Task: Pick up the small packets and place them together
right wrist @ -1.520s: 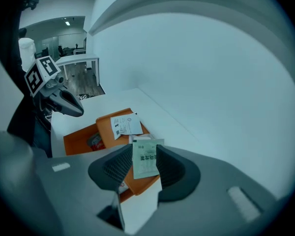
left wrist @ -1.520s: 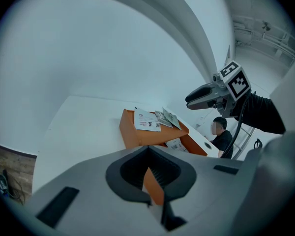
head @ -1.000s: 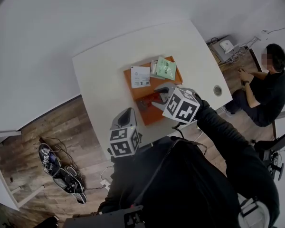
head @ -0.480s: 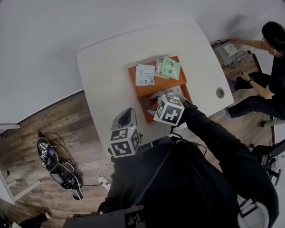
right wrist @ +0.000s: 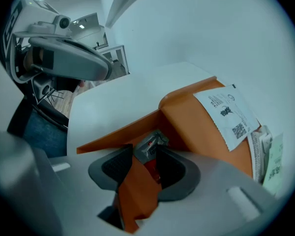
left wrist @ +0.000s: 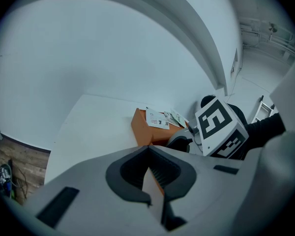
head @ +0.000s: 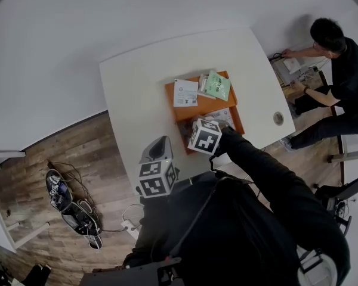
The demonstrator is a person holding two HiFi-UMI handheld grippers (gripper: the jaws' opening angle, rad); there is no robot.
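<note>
An orange tray (head: 191,111) lies on the white table (head: 131,94). On its far part rest a white printed packet (head: 185,93) and a green packet (head: 217,85); another pale packet (head: 223,117) lies nearer. My right gripper (right wrist: 145,150) is low over the tray's near corner, jaws open, with a small grey and red packet (right wrist: 150,142) lying between them against the right pad. Its marker cube (head: 204,136) hides the jaws in the head view. My left gripper (left wrist: 147,150) hangs off the table's near edge, shut and empty.
A person (head: 340,70) crouches beyond the table's right side by a low shelf. A round cable hole (head: 278,118) sits near the table's right edge. Shoes and cables (head: 71,201) lie on the wooden floor at the left.
My right gripper has moved left and nearer across the tray, down over the grey and red packet. The person at the right has leaned toward the shelf. The left gripper has stayed put.
</note>
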